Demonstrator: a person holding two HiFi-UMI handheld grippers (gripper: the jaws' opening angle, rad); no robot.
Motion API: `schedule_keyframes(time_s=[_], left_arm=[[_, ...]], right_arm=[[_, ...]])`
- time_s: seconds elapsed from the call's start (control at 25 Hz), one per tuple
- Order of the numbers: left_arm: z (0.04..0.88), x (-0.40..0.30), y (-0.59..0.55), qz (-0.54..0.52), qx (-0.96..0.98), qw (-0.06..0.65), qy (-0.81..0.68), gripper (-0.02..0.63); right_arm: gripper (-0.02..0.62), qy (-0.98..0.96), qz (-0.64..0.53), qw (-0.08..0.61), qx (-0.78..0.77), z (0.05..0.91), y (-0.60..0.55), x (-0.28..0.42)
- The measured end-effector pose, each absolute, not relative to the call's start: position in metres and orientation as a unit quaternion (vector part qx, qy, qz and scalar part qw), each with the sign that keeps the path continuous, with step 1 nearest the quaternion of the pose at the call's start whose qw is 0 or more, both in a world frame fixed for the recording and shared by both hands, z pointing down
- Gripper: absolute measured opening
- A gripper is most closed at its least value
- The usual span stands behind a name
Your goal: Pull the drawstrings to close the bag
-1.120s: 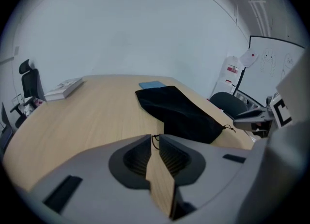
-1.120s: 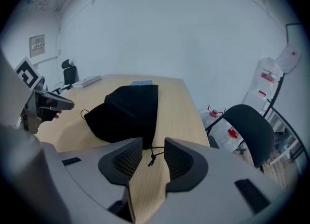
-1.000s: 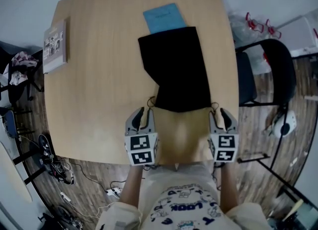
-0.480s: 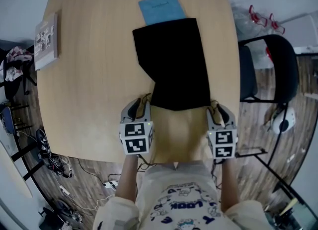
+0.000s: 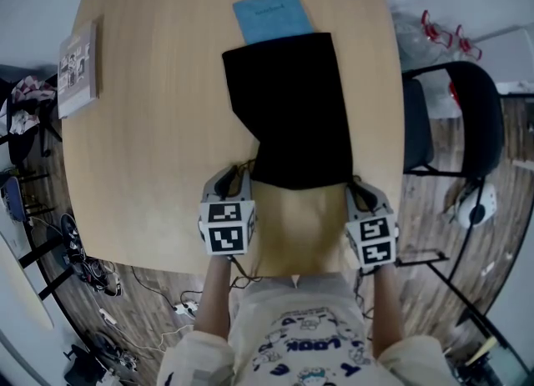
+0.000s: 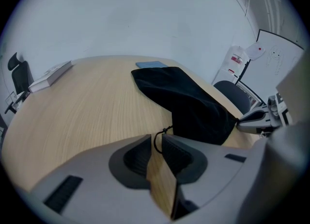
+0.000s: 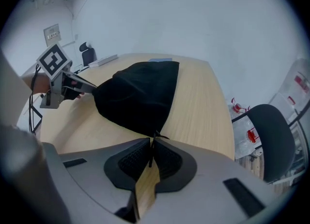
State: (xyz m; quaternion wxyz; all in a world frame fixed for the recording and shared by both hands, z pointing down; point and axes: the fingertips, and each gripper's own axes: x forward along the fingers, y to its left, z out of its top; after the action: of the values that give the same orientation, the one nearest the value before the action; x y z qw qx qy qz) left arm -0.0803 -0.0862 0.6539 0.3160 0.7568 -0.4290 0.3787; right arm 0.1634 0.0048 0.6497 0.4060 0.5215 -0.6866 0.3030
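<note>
Bag [image 5: 296, 109] lies centre-right on tabletop [image 5: 150, 126]. Right claw [image 7: 151, 141] has just been closing and pinches its cord [image 7: 156, 134]. Left claw [image 6: 156, 138] stands ajar round its cord [image 6: 165, 129]. Risk: if pulled now, the left cord slips free and the bag drags sideways.

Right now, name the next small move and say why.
Probably close the left gripper on the left drawstring loop between its parted jaws. The right gripper has just closed its jaws on the right drawstring at the black bag.
</note>
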Motion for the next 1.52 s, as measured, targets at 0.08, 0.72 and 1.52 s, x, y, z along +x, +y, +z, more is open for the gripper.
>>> schedule_keyframes(time_s=[0.08, 0.72, 1.52], left_arm=[[0.654, -0.082, -0.088, 0.385, 0.755, 0.309, -0.431, 0.055], [0.642, -0.089, -0.092, 0.397, 0.745, 0.289, -0.451, 0.003], [0.529, -0.13, -0.115, 0.33, 0.703, 0.196, -0.599, 0.003]], right_arm=[[0.025, -0.687, 0.313, 0.401, 0.519, 0.65, 0.004, 0.163], [0.021, -0.662, 0.305, 0.389, 0.563, 0.623, -0.004, 0.18], [0.021, -0.632, 0.224, 0.318, 0.67, 0.514, -0.051, 0.205]])
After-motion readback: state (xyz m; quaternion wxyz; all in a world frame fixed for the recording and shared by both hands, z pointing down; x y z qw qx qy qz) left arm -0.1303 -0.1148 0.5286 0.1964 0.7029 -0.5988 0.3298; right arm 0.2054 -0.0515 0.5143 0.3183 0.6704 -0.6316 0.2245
